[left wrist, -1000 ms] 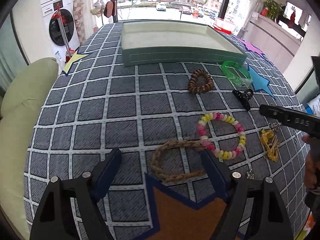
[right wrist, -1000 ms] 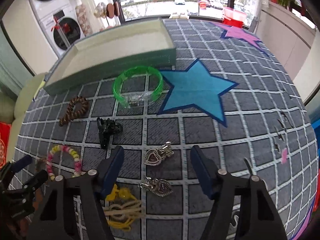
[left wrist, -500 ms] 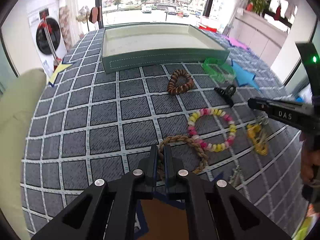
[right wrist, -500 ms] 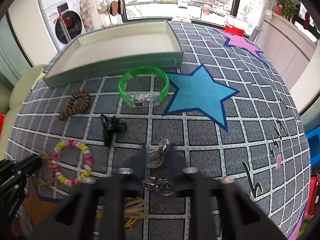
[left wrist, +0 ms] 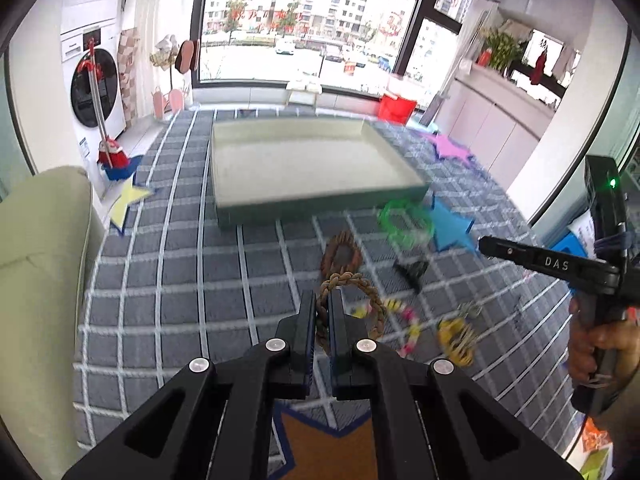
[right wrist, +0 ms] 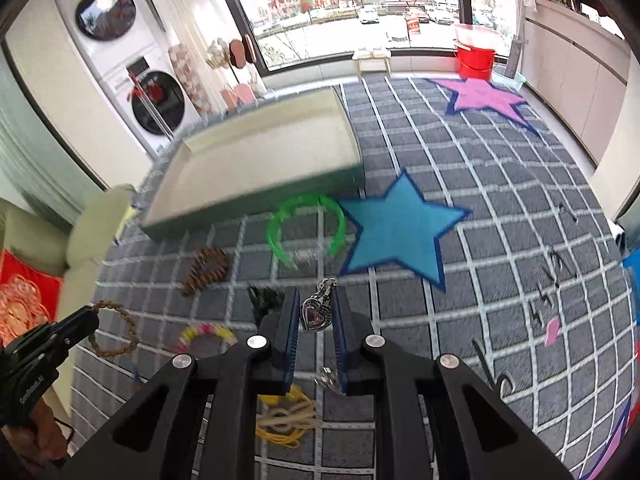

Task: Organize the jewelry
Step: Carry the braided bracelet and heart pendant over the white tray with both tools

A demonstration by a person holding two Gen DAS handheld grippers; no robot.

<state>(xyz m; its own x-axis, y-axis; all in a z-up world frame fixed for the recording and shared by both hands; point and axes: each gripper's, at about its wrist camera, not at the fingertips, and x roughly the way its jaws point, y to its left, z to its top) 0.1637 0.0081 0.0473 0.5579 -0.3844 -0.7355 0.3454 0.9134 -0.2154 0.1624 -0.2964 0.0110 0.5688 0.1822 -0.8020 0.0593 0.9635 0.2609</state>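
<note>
My left gripper (left wrist: 321, 300) is shut on a braided rope bracelet (left wrist: 370, 296) and holds it raised above the mat; it also shows in the right wrist view (right wrist: 120, 320). My right gripper (right wrist: 316, 300) is shut on a silver heart pendant (right wrist: 315, 314), lifted off the mat. A shallow green tray (left wrist: 320, 204) with a cream inside lies farther back; in the right wrist view it is at the upper left (right wrist: 256, 200).
On the checked mat lie a green bangle (right wrist: 306, 224), a brown bead bracelet (right wrist: 204, 266), a black hair clip (right wrist: 262, 300), a pastel bead bracelet (right wrist: 208, 332), a yellow cord bundle (right wrist: 286, 420) and a second silver charm (right wrist: 326, 380). A cushion (left wrist: 40, 260) borders the left.
Both grippers shut on their items half a second ago and have since lifted them off the mat, with the view tipping up toward the tray.
</note>
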